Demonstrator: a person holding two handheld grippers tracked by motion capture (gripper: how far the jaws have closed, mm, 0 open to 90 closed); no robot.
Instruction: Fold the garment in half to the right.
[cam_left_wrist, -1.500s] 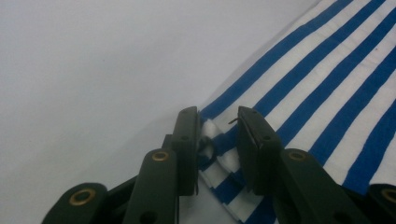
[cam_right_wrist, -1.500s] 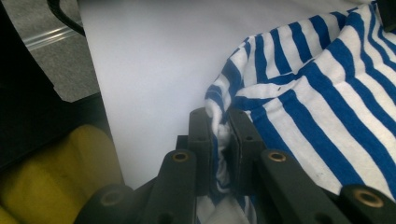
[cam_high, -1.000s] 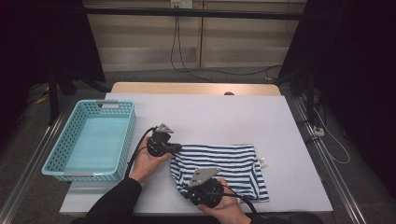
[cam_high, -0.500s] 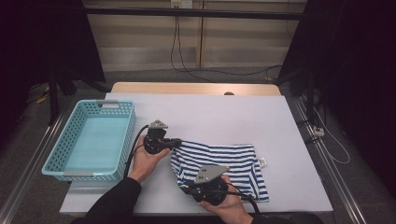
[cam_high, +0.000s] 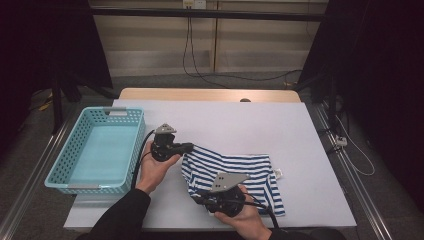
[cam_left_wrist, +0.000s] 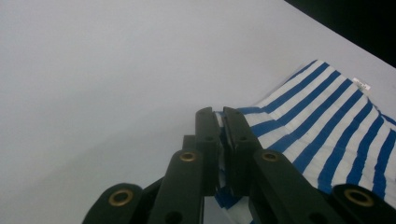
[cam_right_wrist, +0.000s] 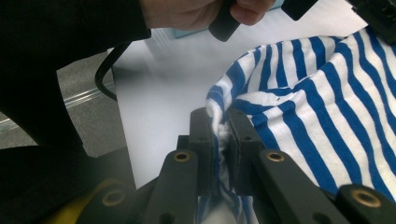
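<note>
The right gripper (cam_high: 200, 198), nearest the person, had its jaws clamped on a bunched near-left edge of the striped shirt (cam_high: 235, 172) — in the right gripper view white-and-blue cloth (cam_right_wrist: 299, 107) was pinched between the closed jaws. The shirt lay on the white table (cam_high: 260, 125), right of centre, its long axis running left to right, stripes running the same way, its small tag at the right end. Farther left, the left gripper (cam_high: 191, 147) was shut on the shirt's far-left corner (cam_left_wrist: 224, 122). The turquoise basket (cam_high: 95, 186) at the table's left edge held nothing — well apart from the shirt.
</note>
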